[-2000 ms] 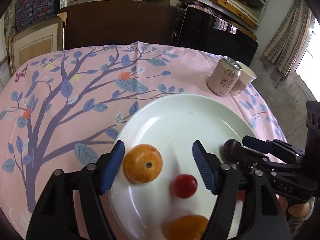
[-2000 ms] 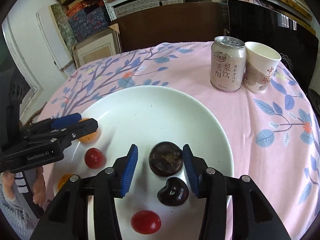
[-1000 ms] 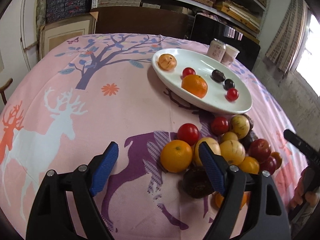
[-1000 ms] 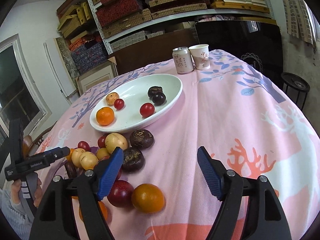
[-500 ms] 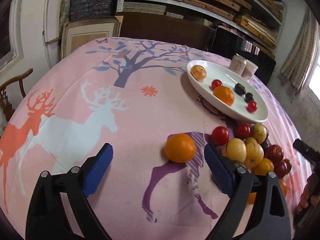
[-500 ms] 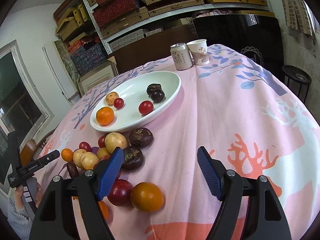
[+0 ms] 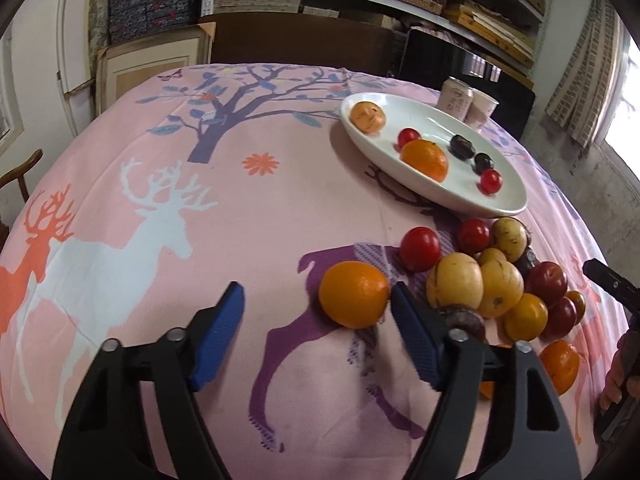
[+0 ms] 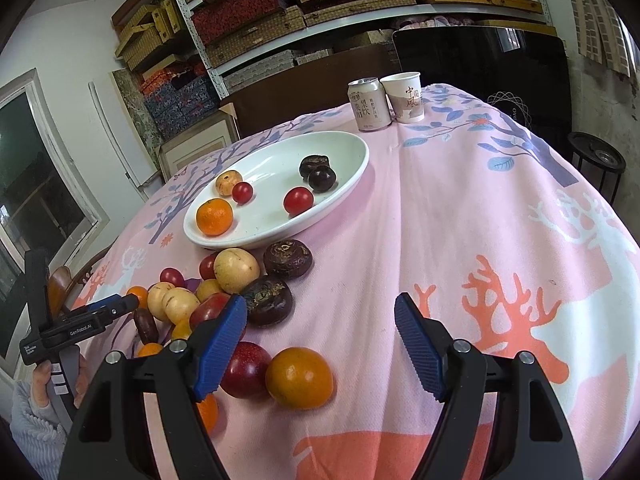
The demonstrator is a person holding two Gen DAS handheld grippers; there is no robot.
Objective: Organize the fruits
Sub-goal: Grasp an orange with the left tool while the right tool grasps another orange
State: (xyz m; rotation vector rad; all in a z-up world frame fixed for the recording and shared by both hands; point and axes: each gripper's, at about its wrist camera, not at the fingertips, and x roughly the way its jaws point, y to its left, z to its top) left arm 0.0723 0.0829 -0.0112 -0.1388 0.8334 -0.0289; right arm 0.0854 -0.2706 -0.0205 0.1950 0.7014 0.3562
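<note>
A white oval plate [image 7: 504, 204] [image 8: 352, 148] holds several fruits: an orange [image 7: 425, 159], small red and dark ones. A pile of loose fruits [image 7: 480, 280] [image 8: 236, 268] lies on the pink cloth in front of it. My left gripper [image 7: 316, 336] is open and empty, low over the cloth, with an orange [image 7: 354, 294] just inside its right finger. My right gripper [image 8: 320, 344] is open and empty, with an orange [image 8: 299, 377] and a red plum [image 8: 246, 368] by its left finger.
A drink can [image 8: 369, 104] and a paper cup [image 8: 406, 97] stand behind the plate. The table's rounded edges fall away on all sides. A wooden chair [image 7: 20, 172] stands at the left; shelves and a dark board lie behind.
Both grippers have pulled back from the plate to the loose pile. My left gripper has come lower and closer to the orange. The right gripper has barely moved in the last half second.
</note>
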